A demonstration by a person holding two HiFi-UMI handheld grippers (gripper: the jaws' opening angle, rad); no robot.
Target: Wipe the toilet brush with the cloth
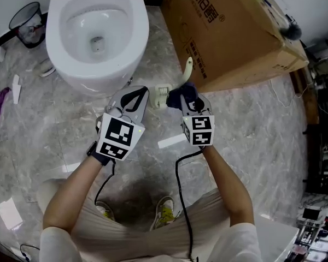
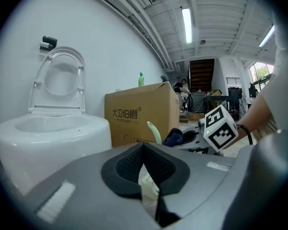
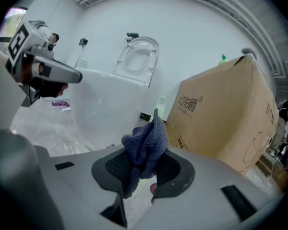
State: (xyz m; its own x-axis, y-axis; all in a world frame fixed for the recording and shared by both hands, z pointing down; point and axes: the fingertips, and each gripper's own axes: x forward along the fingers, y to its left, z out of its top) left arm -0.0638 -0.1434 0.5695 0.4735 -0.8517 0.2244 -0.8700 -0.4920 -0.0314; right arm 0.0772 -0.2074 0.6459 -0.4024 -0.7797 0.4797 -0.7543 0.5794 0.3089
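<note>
**Far left, floor.** Black wire wastebasket (image 1: 26, 22) in the upper corner. Below it a purple scrap (image 1: 0, 103) and a white strip lie on the grey marbled floor (image 1: 251, 146).

**Left of centre.** White toilet (image 1: 95, 31), seat raised and bowl open. It stands well apart from the wastebasket and near the carton.

**Left gripper** (image 1: 144, 98), held just in front of the toilet's base. In the left gripper view its fingers (image 2: 127, 169) are closed together on a pale cream part of the toilet brush (image 2: 149, 187).

**Toilet brush** (image 1: 162, 96), held off the floor between the two grippers. Its whitish section comes out of the left fingers. A pale green curved end (image 1: 189, 65) rises beyond the cloth towards the carton. The same curved end shows in the left gripper view (image 2: 154, 132).

**Cloth** (image 1: 185, 95), dark blue and bunched. It sits against the brush where the whitish section meets the green end. In the right gripper view it stands up in a peak (image 3: 145, 145).

**Right gripper** (image 1: 188, 103), beside the left one with its marker cube facing up. Its fingers (image 3: 175, 174) are clamped on the cloth, and a fold hangs down between them.

**Right.** Brown cardboard carton (image 1: 229, 31) with printed characters, resting on the floor.

**Bottom centre.** The person's shoes (image 1: 164, 210), below both forearms.
</note>
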